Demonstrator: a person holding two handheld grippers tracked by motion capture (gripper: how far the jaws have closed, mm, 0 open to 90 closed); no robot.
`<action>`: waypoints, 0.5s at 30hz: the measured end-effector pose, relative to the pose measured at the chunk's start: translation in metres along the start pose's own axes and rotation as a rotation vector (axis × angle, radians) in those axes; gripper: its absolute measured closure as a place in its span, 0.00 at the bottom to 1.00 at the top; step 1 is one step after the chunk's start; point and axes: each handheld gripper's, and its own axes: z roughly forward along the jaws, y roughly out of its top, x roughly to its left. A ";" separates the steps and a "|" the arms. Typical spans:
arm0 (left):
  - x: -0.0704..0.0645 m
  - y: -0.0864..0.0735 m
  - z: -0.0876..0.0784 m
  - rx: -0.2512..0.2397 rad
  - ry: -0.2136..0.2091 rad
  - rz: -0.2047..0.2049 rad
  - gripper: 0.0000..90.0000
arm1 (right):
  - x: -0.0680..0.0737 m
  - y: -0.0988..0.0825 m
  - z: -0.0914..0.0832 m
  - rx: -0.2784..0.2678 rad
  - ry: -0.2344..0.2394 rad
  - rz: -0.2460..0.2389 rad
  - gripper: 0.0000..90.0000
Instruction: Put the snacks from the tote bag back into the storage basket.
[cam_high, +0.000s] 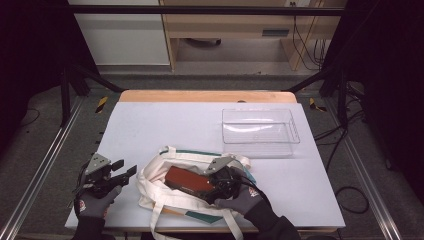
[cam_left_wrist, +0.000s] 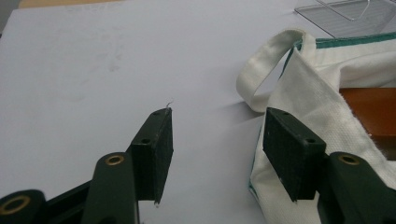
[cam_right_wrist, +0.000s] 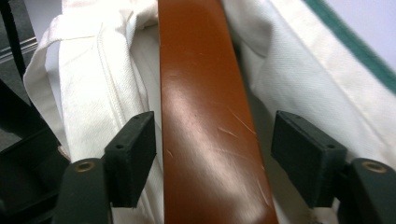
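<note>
A white cloth tote bag (cam_high: 155, 192) with teal trim lies open near the table's front edge. A flat, glossy brown case (cam_high: 187, 181) rests inside it. My right gripper (cam_high: 210, 182) reaches into the bag from the right. In the right gripper view its jaws (cam_right_wrist: 215, 140) straddle the brown case (cam_right_wrist: 201, 84) lengthwise; a gap shows beside the right pad, so the gripper is open. My left gripper (cam_high: 127, 169) stands open just left of the bag, with bare table between its jaws (cam_left_wrist: 217, 135) and its right pad over the bag's edge (cam_left_wrist: 313, 93).
An empty clear plastic bin (cam_high: 260, 150) sits at the table's back right. The bag's looped handle (cam_left_wrist: 261, 70) lies toward the table's middle. White tabletop (cam_high: 165, 125) stretches to the left and behind the bag. Dark frame rails flank the table.
</note>
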 end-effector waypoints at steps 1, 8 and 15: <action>0.000 0.000 0.000 -0.002 0.001 -0.001 0.47 | 0.000 0.001 0.003 0.006 0.004 0.004 0.33; 0.001 0.000 -0.002 -0.020 0.003 0.010 0.46 | -0.001 0.001 0.019 0.071 0.010 0.008 0.38; -0.001 0.001 -0.002 -0.028 0.005 0.032 0.44 | 0.001 0.000 0.021 0.092 0.018 -0.030 0.46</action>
